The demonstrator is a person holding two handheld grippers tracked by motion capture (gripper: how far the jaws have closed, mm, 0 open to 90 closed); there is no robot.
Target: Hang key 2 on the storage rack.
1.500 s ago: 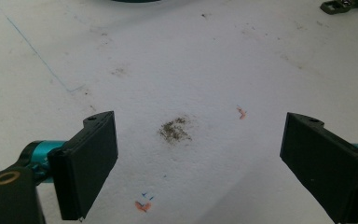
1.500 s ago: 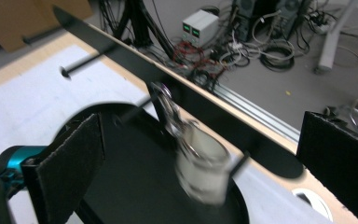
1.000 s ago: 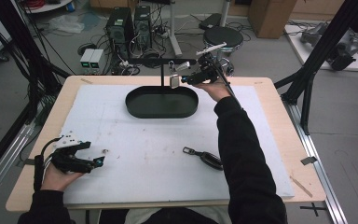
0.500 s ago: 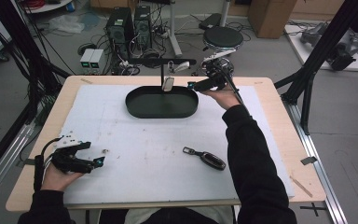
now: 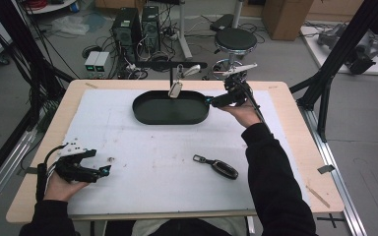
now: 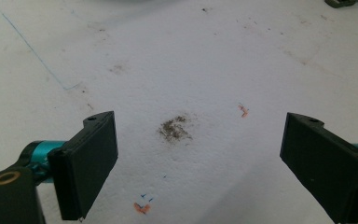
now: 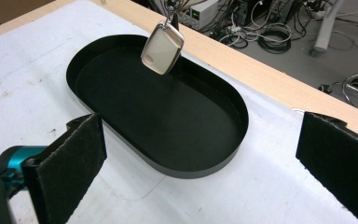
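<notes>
Both grippers are gaping wide, gripping nothing. Right gripper [image 5: 211, 102] is hovering at the black tray [image 7: 223, 154], where a pale tag [image 7: 162, 42] is hanging, its hook cut off. Left gripper [image 6: 198, 163] is facing only smudged white mat [image 6: 177, 56].

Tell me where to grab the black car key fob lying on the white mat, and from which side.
Grip the black car key fob across its broad oval body, coming straight down from above. It lies flat on the white mat, long axis slanted, its ring end toward the left, so the jaws should close across the narrow width. The right hand-held gripper, open by the black oval tray, is probably nearer.
</notes>
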